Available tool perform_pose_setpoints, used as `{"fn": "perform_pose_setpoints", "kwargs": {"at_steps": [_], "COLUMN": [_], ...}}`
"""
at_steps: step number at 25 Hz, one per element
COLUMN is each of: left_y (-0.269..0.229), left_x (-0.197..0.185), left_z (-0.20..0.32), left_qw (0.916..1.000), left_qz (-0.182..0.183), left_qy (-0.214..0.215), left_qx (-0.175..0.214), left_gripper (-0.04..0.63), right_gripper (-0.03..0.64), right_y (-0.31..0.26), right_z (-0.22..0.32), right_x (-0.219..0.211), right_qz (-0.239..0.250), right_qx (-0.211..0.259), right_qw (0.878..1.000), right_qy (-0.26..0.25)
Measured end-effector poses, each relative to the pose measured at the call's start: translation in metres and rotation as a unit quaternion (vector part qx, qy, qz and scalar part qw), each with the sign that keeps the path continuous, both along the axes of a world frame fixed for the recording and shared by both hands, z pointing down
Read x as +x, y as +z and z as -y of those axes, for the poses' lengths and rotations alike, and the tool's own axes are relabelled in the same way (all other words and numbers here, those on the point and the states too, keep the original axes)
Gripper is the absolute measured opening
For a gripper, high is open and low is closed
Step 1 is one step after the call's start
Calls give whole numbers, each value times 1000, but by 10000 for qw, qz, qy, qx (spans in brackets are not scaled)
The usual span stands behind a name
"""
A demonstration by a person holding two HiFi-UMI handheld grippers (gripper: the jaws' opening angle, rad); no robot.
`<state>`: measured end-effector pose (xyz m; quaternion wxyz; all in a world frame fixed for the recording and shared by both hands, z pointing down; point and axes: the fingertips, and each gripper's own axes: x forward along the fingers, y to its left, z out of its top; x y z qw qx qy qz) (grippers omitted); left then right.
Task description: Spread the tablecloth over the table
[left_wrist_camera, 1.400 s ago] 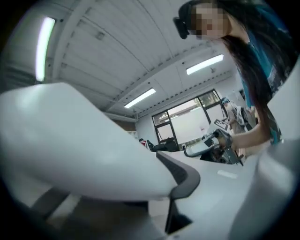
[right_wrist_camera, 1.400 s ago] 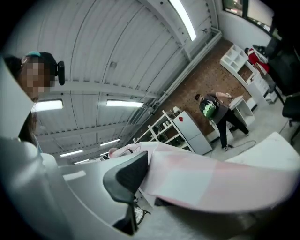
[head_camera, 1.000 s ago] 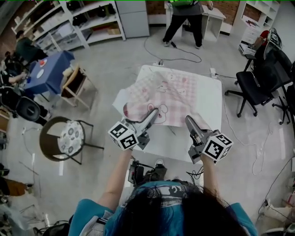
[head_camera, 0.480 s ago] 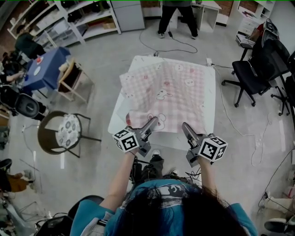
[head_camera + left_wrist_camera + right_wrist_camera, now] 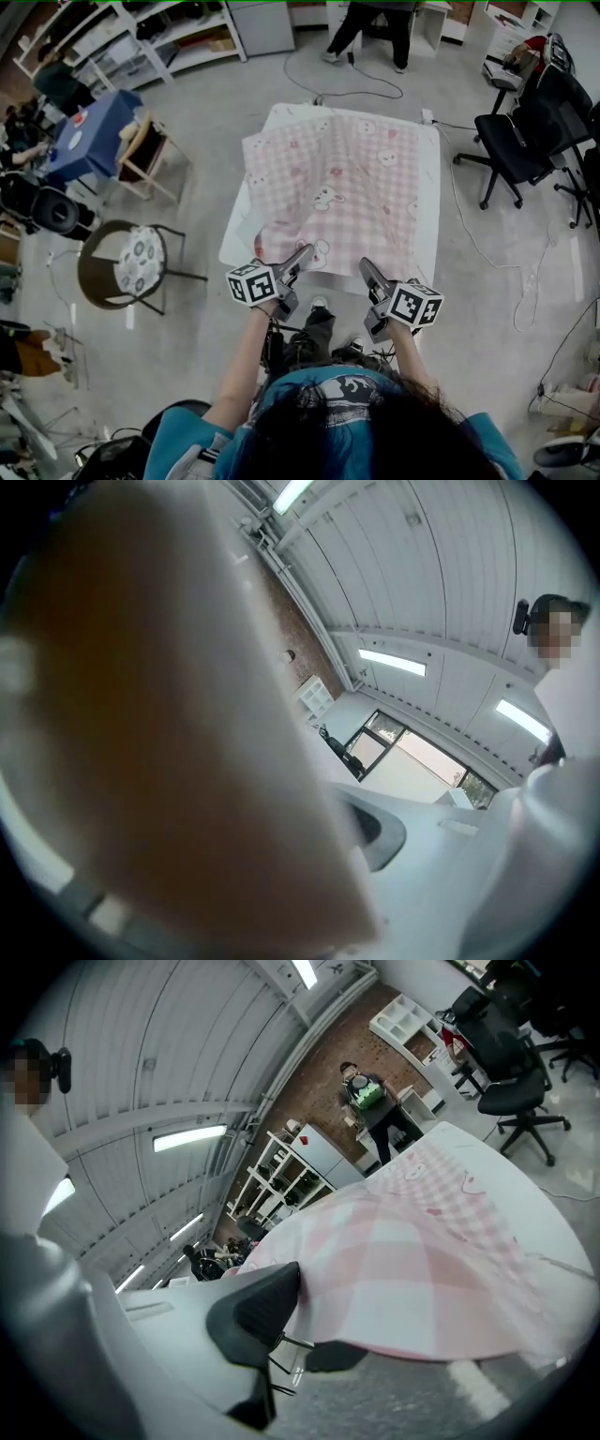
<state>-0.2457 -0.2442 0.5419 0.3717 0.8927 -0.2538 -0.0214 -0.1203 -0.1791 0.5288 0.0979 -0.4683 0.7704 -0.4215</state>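
White table [image 5: 427, 202] stretches away ahead of your two grippers, and more of it is covered than a second ago. The pink-checked tablecloth [image 5: 337, 183] was bunched and lifted in a heap over the middle. It now lies much flatter and reaches nearly to the far end, leaving a bare strip beyond the outer side of your right gripper. Its near hem sits just in front of both sets of jaws, by the table's near edge. Both grippers are lower than before, down at that edge rather than over the tabletop.

Your right gripper [image 5: 367, 270] is pinched on the tablecloth's near hem. Its jaws have just been closing, and the dark pad [image 5: 258, 1309] presses into the fabric. Your left gripper [image 5: 300, 255] meets the cloth's near left corner, and its jaws have just been opening. A blurred fold lies right across its camera and hides one jaw, so you cannot tell whether it grips the cloth.
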Motion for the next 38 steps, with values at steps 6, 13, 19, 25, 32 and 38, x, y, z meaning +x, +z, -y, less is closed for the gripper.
{"fn": "perform_pose_setpoints", "kwargs": {"at_steps": [6, 13, 19, 25, 32, 38], "left_y": [69, 130, 155, 154, 159, 158], "left_x": [-33, -35, -27, -5, 6, -5], "left_z": [8, 0, -9, -24, -45, -51], "left_qw": [9930, 9754, 9667, 9475, 9502, 9598], "left_qz": [95, 630, 1861, 2568, 2477, 2145], "left_qy": [-200, 22, 541, 1590, 1466, 838], "left_qx": [-1163, -2114, -1670, -1053, -1194, -1605], "left_gripper": [152, 169, 155, 138, 121, 112], "right_gripper": [15, 9, 5, 5, 5, 8], "right_y": [38, 77, 85, 90, 105, 138], "right_z": [13, 11, 1, -21, -48, -65], "right_x": [-34, -43, -50, -36, -19, -13], "right_qz": [-453, -933, -1108, -1048, -726, 56], "right_qx": [-495, -971, -1006, -1179, -1456, -1848], "right_qw": [9976, 9906, 9887, 9873, 9850, 9799], "right_qy": [-186, -244, -94, 169, 569, 750]}}
